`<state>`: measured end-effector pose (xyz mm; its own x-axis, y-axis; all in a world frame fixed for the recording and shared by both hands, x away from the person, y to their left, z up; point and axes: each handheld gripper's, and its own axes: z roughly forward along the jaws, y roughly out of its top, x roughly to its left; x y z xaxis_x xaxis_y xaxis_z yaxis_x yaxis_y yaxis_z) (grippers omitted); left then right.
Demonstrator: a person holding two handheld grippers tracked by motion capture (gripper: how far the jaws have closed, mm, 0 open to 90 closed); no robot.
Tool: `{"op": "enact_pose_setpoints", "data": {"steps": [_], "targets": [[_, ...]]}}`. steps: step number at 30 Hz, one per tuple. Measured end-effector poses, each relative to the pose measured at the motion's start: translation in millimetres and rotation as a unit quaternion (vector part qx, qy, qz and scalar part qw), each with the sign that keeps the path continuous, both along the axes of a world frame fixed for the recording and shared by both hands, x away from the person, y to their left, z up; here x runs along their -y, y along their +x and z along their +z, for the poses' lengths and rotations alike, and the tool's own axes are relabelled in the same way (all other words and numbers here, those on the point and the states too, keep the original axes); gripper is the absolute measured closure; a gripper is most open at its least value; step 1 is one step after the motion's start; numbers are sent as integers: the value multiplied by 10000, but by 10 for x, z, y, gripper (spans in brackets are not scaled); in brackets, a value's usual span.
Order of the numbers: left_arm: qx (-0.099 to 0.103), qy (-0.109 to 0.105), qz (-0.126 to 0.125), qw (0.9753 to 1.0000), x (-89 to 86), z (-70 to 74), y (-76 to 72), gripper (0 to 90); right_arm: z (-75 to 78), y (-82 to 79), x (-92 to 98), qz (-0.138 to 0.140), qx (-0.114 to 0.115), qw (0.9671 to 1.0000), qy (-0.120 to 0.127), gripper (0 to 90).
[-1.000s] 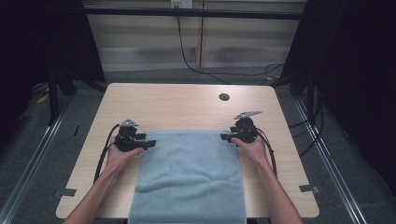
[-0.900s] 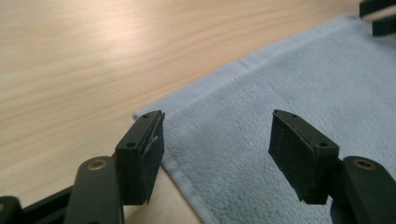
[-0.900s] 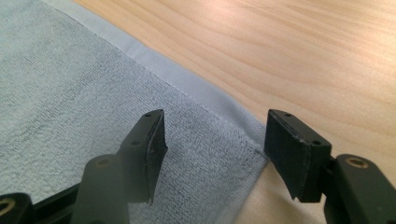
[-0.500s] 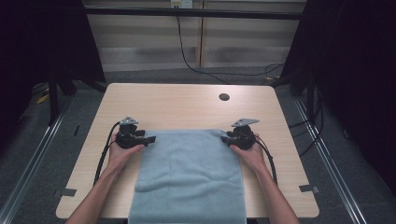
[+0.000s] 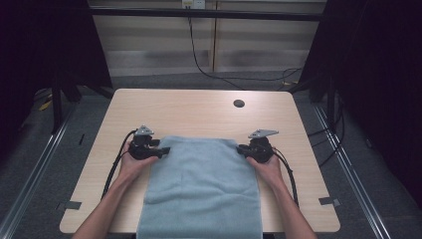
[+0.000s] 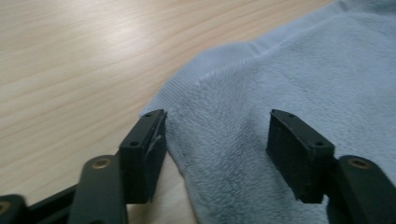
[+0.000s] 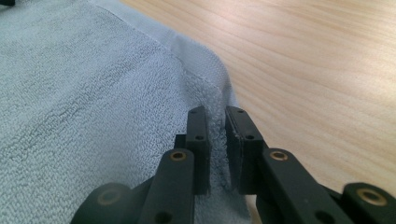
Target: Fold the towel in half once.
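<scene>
The light blue towel [image 5: 201, 186] was laid flat on the table [image 5: 199, 112], near end hanging off the front. Its far right corner was pinched tight by the right gripper [image 7: 215, 140], while the left gripper [image 6: 212, 144] was held wide open around the far left corner, probably so both corners could be lifted together.

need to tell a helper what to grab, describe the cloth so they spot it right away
On the light wooden table, look at the near half between the person's two hands. The towel lies flat there, its near end hanging over the table's near edge. It is pale blue, fluffy terry with a smooth woven hem, the table's one soft thing.
</scene>
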<state>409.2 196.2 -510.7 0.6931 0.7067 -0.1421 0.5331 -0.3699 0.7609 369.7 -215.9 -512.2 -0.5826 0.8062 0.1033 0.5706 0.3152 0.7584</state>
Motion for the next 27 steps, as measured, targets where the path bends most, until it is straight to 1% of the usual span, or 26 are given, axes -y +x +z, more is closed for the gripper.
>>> {"op": "enact_pose_setpoints", "data": {"steps": [3, 4, 5, 7, 8, 10, 11, 14, 15, 17, 19, 20, 21, 24, 25, 26, 27], "targets": [[4, 17, -151, 9999, 28, 2, -18, 514, 1, -11, -21, 65, -7, 10000, 7, 802], [-1, -18, -142, 9999, 30, 1, -19, 548, 1, -12, -29, 85, -9, 10000, 16, 803], [-46, -62, -198, 9998, 24, 1, -17, 635, 1, -12, -35, 104, -20, 9999, 34, 803], [-135, -110, -214, 9996, 5, -1, -14, 724, 2, -9, -37, 103, -57, 9999, 75, 805], [-202, -201, -209, 9994, 1, -4, -15, 768, 2, -6, -31, 98, -81, 9999, 102, 807], [-217, -258, -235, 9992, -19, -3, -15, 815, 2, 2, -18, 94, -145, 9997, 184, 813], [-243, -326, -226, 9989, -25, -4, -17, 829, 3, 12, -3, 80, -203, 9994, 262, 823], [-277, -398, -218, 9986, -53, -2, -21, 832, 7, 17, 1, 80, -247, 9992, 309, 827], [-302, -402, -236, 9985, -61, 4, -30, 833, 20, 16, 1, 52, -223, 9994, 258, 831], [-267, -394, -277, 9985, -90, 45, -51, 832, 30, 13, 2, 52, -206, 9995, 252, 832], [-251, -531, -262, 9979, -128, 101, -91, 833, 56, 12, 7, 65, -177, 9994, 282, 833], [-188, -573, -311, 9977, -141, 156, -135, 833, 103, 10, 15, 61, -129, 9991, 410, 835], [-174, -629, -328, 9973, -149, 187, -152, 833, 134, 8, 17, 65, -98, 9990, 442, 836], [-74, -856, -351, 9957, -158, 281, -188, 833, 230, -3, 42, 94, -33, 9978, 653, 837], [-44, -948, -371, 9948, -162, 306, -197, 833, 264, -7, 53, 93, -8, 9977, 673, 837], [-44, -948, -371, 9948, -162, 306, -197, 833, 298, -9, 71, 77, -6, 9973, 730, 837], [-9, -934, -417, 9948, -166, 335, -195, 833, 298, -9, 71, 77, -6, 9973, 730, 837]]}}
